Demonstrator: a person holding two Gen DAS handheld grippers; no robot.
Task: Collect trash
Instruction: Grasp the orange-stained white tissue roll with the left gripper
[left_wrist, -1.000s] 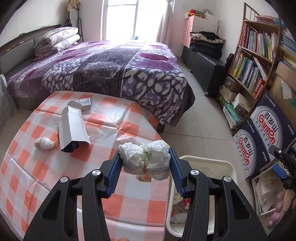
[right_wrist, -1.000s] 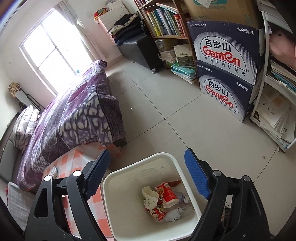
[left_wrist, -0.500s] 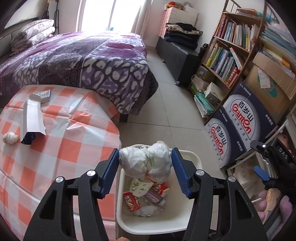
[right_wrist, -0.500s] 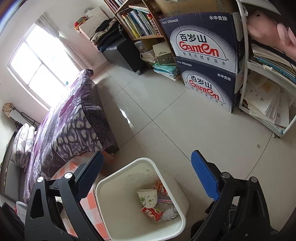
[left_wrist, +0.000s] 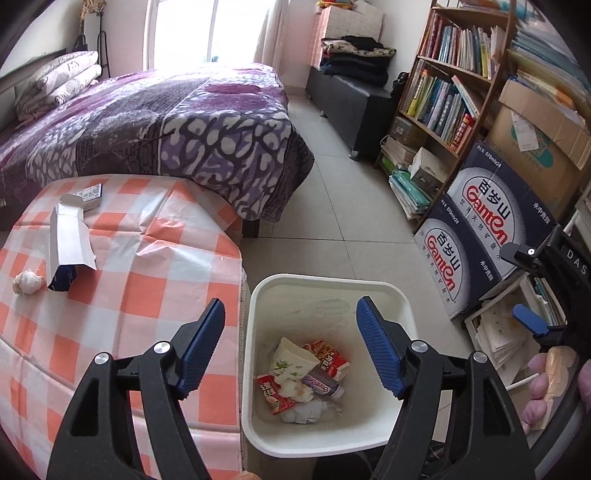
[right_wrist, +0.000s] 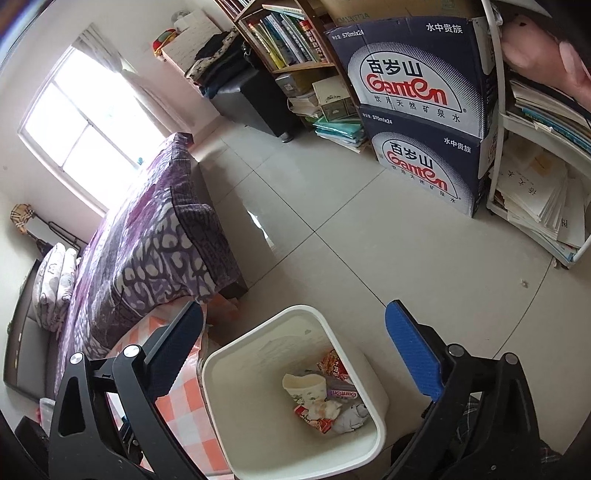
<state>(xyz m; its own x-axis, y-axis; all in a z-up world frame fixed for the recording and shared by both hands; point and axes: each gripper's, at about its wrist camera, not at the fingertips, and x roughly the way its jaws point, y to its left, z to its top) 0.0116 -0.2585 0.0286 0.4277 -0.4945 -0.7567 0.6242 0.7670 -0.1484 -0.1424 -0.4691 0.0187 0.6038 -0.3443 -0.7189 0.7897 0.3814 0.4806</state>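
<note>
My left gripper (left_wrist: 291, 317) is open and empty above the white trash bin (left_wrist: 255, 321), which stands on the floor against the table's right edge. The bin holds a paper cup (left_wrist: 291, 360), snack wrappers and crumpled tissue (left_wrist: 304, 410). On the checked tablecloth (left_wrist: 129, 291) lie a crumpled tissue ball (left_wrist: 26, 282), an open grey carton (left_wrist: 68, 243) and a small blue-white box (left_wrist: 88, 192). My right gripper (right_wrist: 295, 325) is open and empty, above the same bin (right_wrist: 221, 363); it also shows at the right edge of the left wrist view (left_wrist: 524, 284).
A purple patterned bed (left_wrist: 166, 122) stands behind the table. Stacked Ganten water boxes (left_wrist: 484, 229) and a bookshelf (left_wrist: 450, 96) line the right wall, with paper stacks (right_wrist: 535, 199) on a low rack. Tiled floor (right_wrist: 369, 251) lies between.
My left gripper opened and the white tissue wad it held is no longer between the fingers; it lies in the bin. The right gripper stayed open and shifted slightly.
</note>
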